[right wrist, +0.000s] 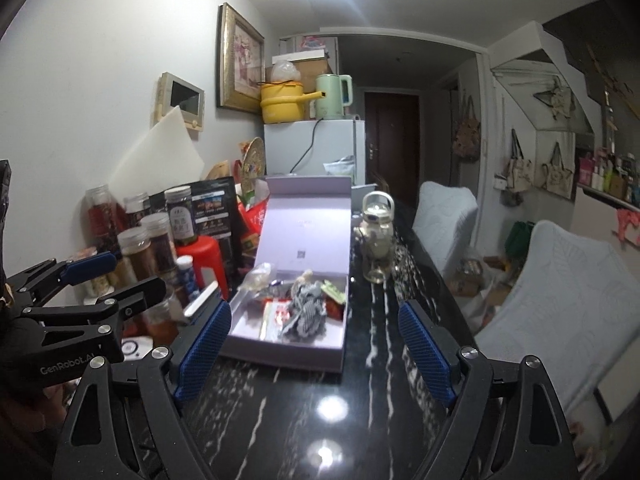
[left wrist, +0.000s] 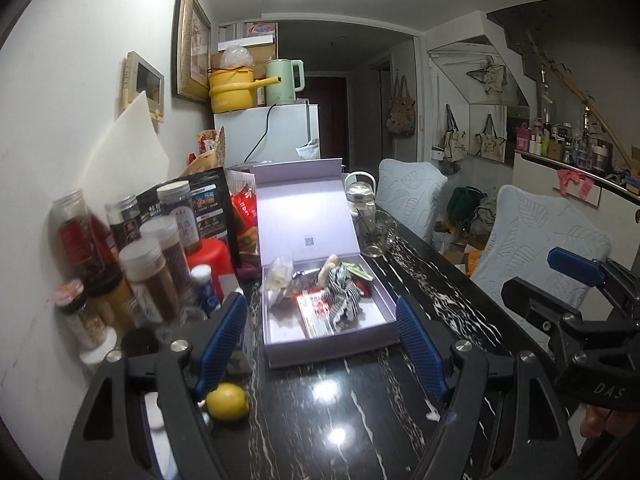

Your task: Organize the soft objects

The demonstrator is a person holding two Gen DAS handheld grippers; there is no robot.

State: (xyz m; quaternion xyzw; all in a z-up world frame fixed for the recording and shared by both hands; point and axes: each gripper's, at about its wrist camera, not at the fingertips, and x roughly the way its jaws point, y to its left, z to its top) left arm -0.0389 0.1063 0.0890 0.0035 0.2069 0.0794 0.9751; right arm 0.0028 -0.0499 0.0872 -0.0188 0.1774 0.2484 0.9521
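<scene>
Left wrist view: the left gripper [left wrist: 320, 344] stood released, nothing between its pads, over the dark table [left wrist: 320, 412]. Ahead lay the open box [left wrist: 332, 344] with a striped cloth [left wrist: 340, 292] in it (perhaps a soft toy; too blurred to tell). A lemon [left wrist: 227, 402] sat near the table's left edge.

Right wrist view: the right gripper [right wrist: 316, 356] was likewise released and empty. A good approach would come in low over the box's near wall and pinch the cloth alone.
</scene>
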